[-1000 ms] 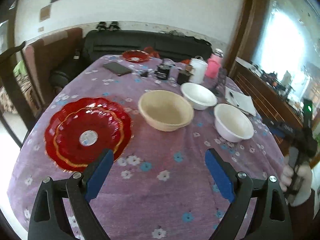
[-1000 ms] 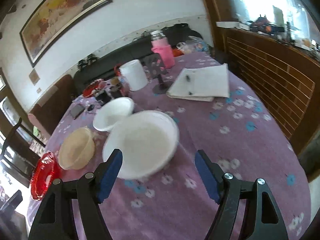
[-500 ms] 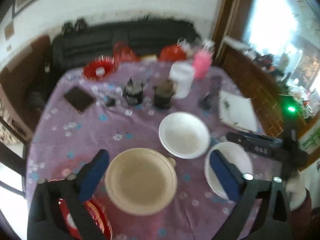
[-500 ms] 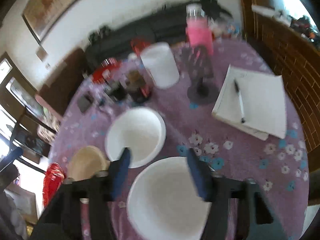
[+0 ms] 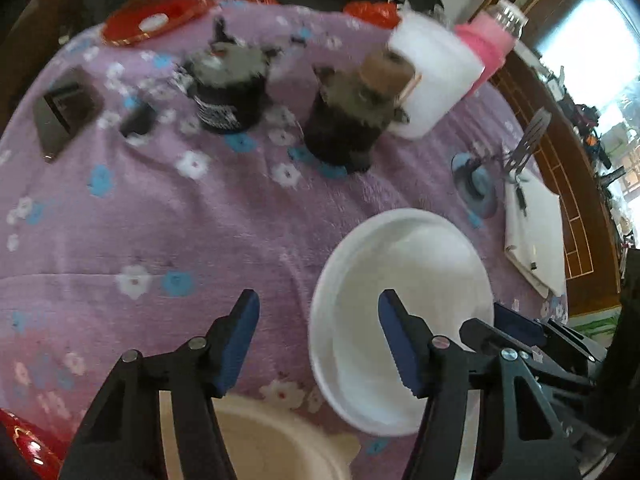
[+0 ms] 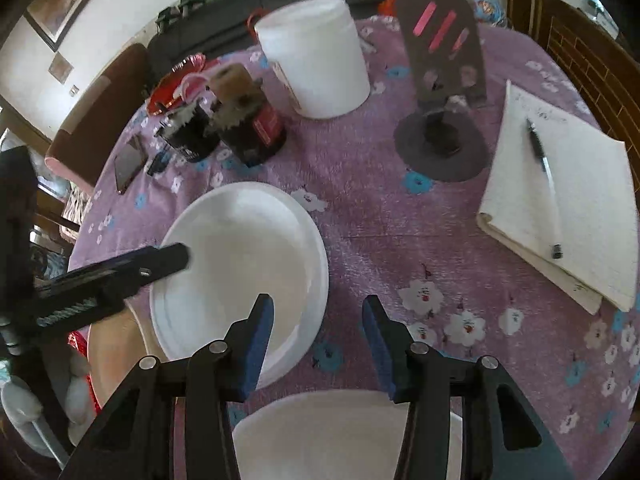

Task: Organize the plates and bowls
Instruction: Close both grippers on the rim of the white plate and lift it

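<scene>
White bowl (image 5: 400, 300) mid-bench on the purple flowered cloth (image 5: 160, 220), upright, empty. Straddled at its left rim by the left gripper (image 5: 320, 320): jaws about half open and just closing, right blue pad hanging inside the bowl, left pad outside over the cloth, neither pad seen pressing on the rim. Straddled at the opposite rim by the right gripper (image 6: 318, 322): jaws narrower, also just closing, left pad over the inside of the bowl, right pad over the cloth, a clear gap on both sides of the rim. Nothing gripped by either.

Second white bowl (image 6: 344, 432) near, under the right gripper, apart from the first. Cream bowl (image 5: 260, 444) near, under the left gripper, just beside the first white bowl. Red plate (image 5: 156, 20) at the far edge of the bench; another red plate (image 5: 16, 440) at the near left corner, mostly cut off.

Two dark jars (image 6: 224, 128) far of the white bowl, one with a red label, the other with white lettering; too blurred to read. White tub (image 6: 316, 56) behind them, label at its side unreadable. Notebook (image 6: 580, 200) at right with a pen on it, faint handwriting, not legible.
</scene>
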A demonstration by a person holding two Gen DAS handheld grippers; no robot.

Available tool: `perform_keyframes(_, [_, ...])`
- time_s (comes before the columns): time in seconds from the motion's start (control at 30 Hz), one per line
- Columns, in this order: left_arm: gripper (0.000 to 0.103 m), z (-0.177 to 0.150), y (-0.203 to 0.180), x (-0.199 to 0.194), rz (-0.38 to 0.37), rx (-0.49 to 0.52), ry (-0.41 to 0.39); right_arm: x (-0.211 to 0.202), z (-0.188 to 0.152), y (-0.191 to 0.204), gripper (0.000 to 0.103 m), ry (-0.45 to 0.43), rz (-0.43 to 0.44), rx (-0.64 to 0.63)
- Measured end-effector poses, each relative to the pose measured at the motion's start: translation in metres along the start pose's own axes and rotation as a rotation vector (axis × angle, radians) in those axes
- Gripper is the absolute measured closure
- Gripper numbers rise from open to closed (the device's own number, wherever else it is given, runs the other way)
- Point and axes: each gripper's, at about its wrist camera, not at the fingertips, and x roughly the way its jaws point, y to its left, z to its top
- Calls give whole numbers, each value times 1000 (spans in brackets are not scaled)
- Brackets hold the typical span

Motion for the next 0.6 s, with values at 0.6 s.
perform_keyframes(0.6, [83, -34, -3, -84, -36, 46, -67, -69, -12, 42, 89, -148, 55, -25])
